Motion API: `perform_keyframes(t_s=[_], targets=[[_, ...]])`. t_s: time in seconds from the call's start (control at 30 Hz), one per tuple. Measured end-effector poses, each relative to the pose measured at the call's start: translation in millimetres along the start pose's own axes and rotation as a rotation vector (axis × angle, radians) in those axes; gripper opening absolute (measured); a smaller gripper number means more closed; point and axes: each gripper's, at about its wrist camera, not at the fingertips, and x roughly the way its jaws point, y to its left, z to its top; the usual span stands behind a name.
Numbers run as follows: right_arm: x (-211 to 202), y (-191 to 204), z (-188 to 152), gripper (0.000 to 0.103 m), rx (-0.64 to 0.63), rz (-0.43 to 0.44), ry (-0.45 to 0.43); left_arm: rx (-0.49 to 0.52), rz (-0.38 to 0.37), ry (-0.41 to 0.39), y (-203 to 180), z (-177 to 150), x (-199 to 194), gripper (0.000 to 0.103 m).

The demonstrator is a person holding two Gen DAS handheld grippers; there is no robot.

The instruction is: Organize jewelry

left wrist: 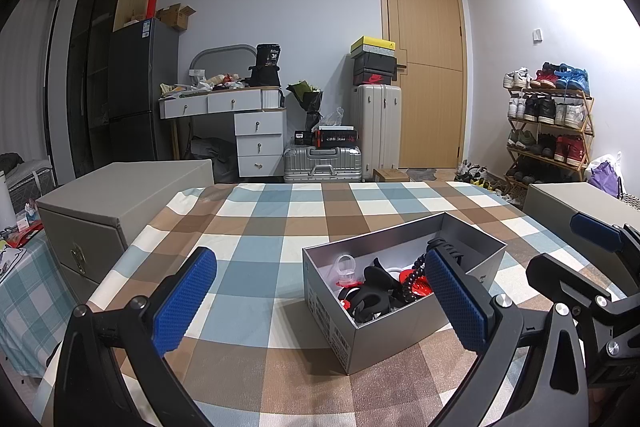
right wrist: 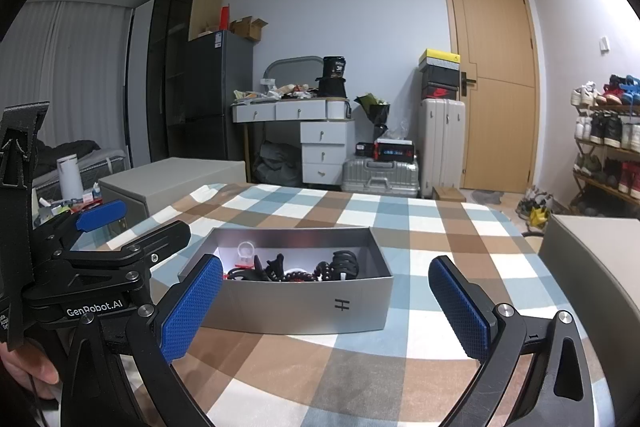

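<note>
Checked tablecloth (left wrist: 280, 227), wooden door (left wrist: 428, 67), shoe rack (left wrist: 548, 131).

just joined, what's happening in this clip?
A person holds two sets of tongs over a table with a checked cloth. An open silver box sits on it, holding a jumble of black and red accessories, a dark bead string and a clear ring-like piece. The left tongs and right tongs are both open and empty, short of the box. Nothing has been picked up; sorting doesn't look started.
</note>
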Motion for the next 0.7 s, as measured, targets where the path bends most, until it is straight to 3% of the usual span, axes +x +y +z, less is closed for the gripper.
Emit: perform_keyframes(t_s=[0.7], targets=[[1.0, -0.2, -0.6, 0.103, 0.0, 0.001, 0.002, -0.005, 0.013, 0.001, -0.2, 1.4, 1.1, 0.102]])
